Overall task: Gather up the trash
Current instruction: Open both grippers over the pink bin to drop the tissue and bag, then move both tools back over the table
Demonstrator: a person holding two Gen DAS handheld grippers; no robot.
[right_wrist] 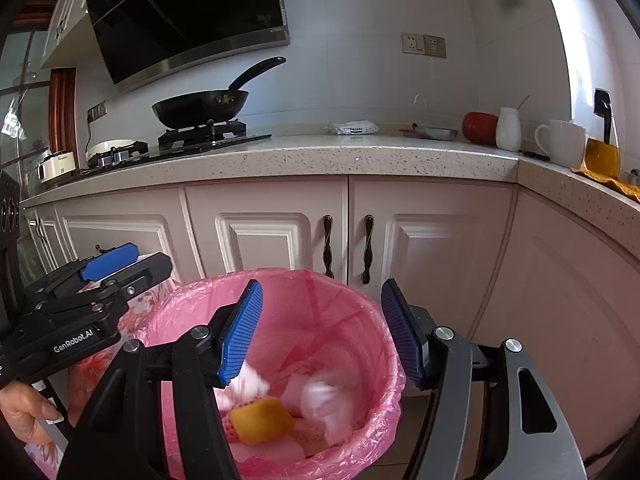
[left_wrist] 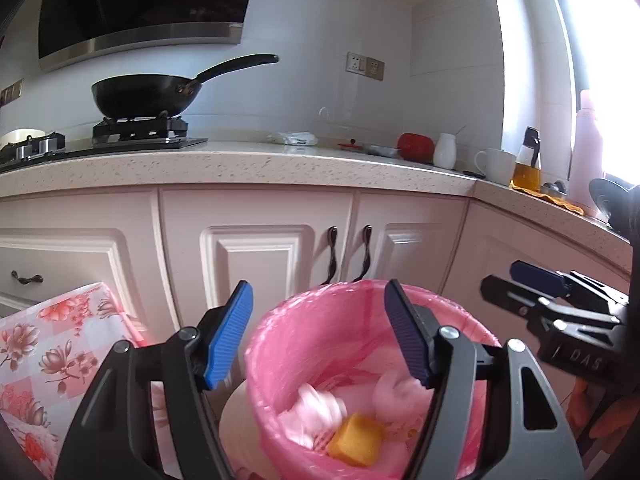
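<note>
Here, the trash bin, lined with a crinkled pink bag, is standing on the floor against the pale cabinet doors, just right of a flowered cloth. Inside it a yellow sponge block is lying among blurred white paper wads. The left gripper is hovering over the bin with its blue pads spread wide and nothing between them; to its right, the right gripper is doing the same, jaws parted and gripping nothing.

The left wrist view is catching the right gripper side-on at its right edge, plus a white disc beside the bin. The right wrist view is showing a hand under the left gripper, and a white appliance at the far left.

Above, a speckled countertop is carrying a black wok on the stove, a red round object, a white jar and a white mug.
</note>
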